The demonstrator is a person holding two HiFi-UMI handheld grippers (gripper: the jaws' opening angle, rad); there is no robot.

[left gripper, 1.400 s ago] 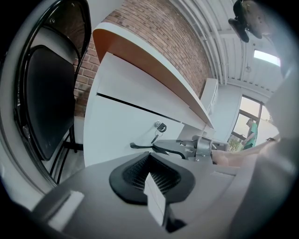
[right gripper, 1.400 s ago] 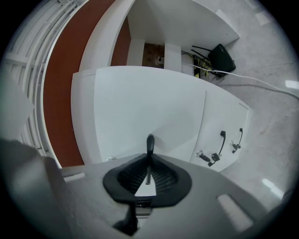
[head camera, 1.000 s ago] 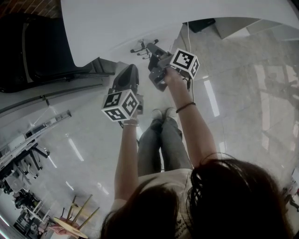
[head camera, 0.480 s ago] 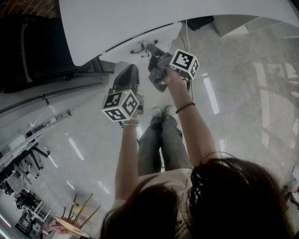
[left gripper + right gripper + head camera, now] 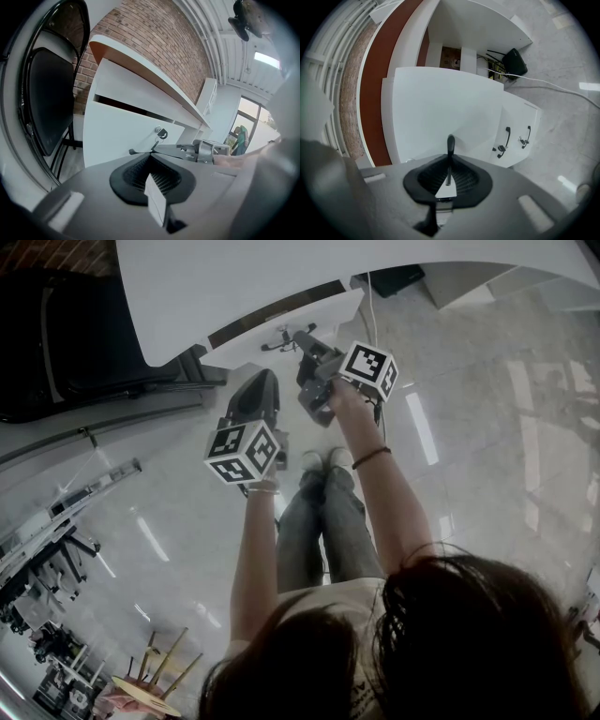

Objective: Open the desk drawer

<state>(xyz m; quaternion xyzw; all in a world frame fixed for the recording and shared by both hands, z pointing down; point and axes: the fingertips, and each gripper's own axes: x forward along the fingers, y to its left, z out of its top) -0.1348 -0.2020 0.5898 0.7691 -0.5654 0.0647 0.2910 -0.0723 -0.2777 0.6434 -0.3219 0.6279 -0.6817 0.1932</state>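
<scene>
1. Floor: pale, glossy tile. The person stands on it, facing the desk.
2. Desk: white top with a curved edge, against a brick wall.
3. Chair: black, to the left of the desk, well apart from both grippers.
4. Drawer: white front, directly under the desk top. It stands partly out, and a dark gap shows between its top edge and the desk.
5. Right gripper: extended forward to the drawer front. Its jaws are clamped on the handle, a thin black bar that rises between the pads.
6. Left gripper: held back from the desk, beside the right arm. Its jaws are together with nothing between them, pointed at the drawer front.
7. Key: seated in the lock on the drawer front, just beside the right gripper's tip.
</scene>
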